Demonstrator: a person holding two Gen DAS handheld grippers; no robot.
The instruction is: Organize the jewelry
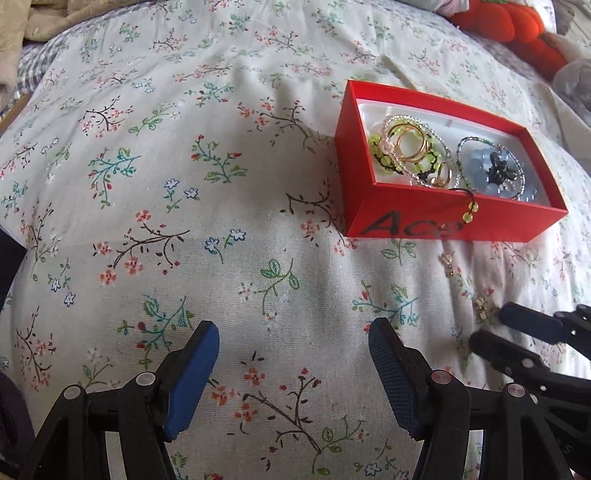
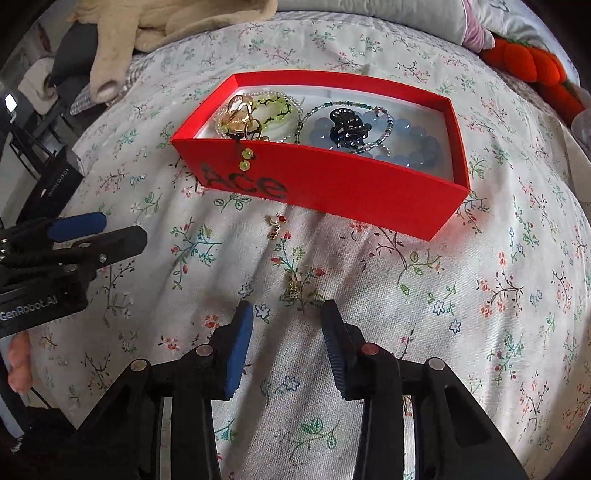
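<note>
A red box (image 1: 436, 218) marked "Ace" lies on the floral bedspread; it also shows in the right wrist view (image 2: 332, 184). It holds gold hoops (image 1: 410, 144), a green bead bracelet (image 2: 275, 107), blue beads (image 2: 413, 142) and a dark clip (image 2: 347, 125). Two small gold earrings lie loose on the bedspread, one close to the box (image 2: 275, 225), one (image 2: 293, 286) just ahead of my right gripper (image 2: 288, 314). The right gripper is open and empty. My left gripper (image 1: 293, 332) is open and empty, over bare bedspread left of the box.
An orange knitted pumpkin toy (image 2: 532, 62) lies at the far right of the bed. A beige plush blanket (image 2: 147, 26) is heaped at the far left. Grey pillows (image 2: 369, 14) line the back. Dark furniture (image 2: 33, 140) stands beyond the bed's left edge.
</note>
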